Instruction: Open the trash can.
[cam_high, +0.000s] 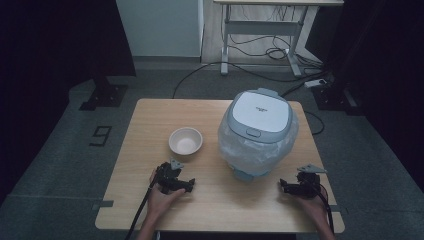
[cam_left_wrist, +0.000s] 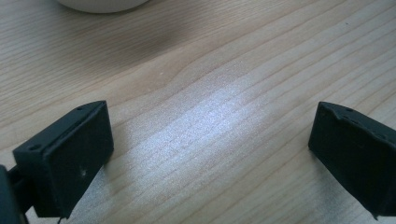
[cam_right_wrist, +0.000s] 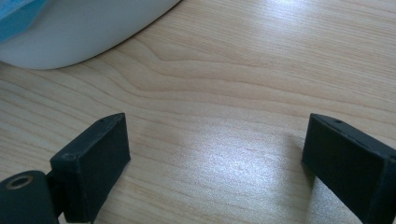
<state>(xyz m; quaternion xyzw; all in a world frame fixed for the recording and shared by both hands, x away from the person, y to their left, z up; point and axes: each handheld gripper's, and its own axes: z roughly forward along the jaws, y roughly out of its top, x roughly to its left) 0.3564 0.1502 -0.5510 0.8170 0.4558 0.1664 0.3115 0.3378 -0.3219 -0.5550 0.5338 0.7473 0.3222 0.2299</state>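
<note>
High view: the left gripper (cam_high: 189, 185) and right gripper (cam_high: 283, 187) are seen resting low on the wooden table (cam_high: 150, 135), jaws pointed inward toward each other. Both sets of jaws are spread wide with nothing between them. The rice cooker (cam_high: 257, 131), lid closed, stands toward the table's right, behind the right gripper; the white bowl (cam_high: 185, 141) sits just left of it.
</note>
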